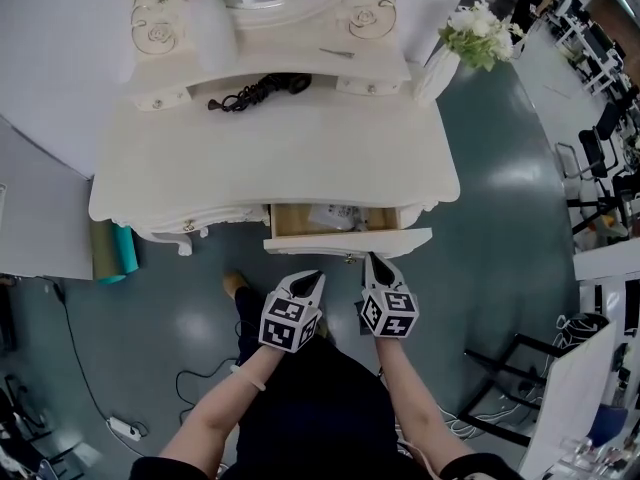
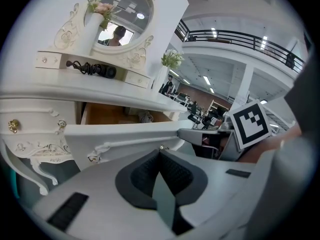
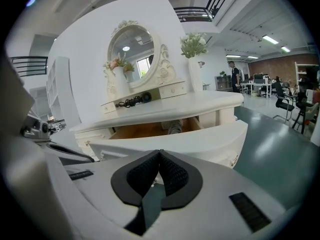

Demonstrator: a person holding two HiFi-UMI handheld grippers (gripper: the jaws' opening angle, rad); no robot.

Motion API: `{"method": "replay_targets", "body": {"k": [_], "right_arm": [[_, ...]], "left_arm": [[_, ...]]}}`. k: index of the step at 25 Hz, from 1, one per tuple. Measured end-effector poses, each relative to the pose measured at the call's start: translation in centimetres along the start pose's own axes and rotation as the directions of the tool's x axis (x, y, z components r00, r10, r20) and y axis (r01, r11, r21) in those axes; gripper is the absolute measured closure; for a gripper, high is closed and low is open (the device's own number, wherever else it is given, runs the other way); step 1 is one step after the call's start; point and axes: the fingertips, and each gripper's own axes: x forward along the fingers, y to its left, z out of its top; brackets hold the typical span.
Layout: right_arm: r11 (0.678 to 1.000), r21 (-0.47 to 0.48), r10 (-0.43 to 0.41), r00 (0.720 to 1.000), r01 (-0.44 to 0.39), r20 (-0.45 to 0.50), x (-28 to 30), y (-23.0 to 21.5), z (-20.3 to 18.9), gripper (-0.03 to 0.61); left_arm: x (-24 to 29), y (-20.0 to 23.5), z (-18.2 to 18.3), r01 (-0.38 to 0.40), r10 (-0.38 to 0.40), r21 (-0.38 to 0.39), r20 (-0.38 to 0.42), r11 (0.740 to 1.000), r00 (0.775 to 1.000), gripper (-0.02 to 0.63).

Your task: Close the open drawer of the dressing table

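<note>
Left gripper [image 1: 308, 283] is pinched together on nothing, just short of the drawer [image 1: 347, 240], which sticks well out of the dressing table [image 1: 270, 148]. Right gripper [image 1: 374, 263] is pressed together too, tip at the drawer front. Looks like the whole push is left to do.

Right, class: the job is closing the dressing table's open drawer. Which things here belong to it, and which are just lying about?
Job: drawer, open; dressing table; left gripper and right gripper, jaws together, near its front.
Lying about: black cord, flower vase, second vase, teal roll, floor power strip.
</note>
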Motion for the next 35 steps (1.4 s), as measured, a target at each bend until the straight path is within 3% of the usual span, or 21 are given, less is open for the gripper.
{"method": "replay_targets", "body": {"k": [23, 35], "right_arm": [[0.999, -0.001, -0.034, 0.999, 0.034, -0.012, 5.8, -0.5, 2.3, 0.552], [0.992, 0.076, -0.098, 0.995, 0.096, 0.017, 8.8, -1.1, 3.4, 0.552]], "left_arm": [[2.2, 4.5, 3.7, 0.005, -0.006, -0.018, -0.020, 1.000, 1.000, 0.617], [3.0, 7.8, 5.4, -0.015, 0.014, -0.025, -0.026, 1.000, 1.000, 0.617]]}}
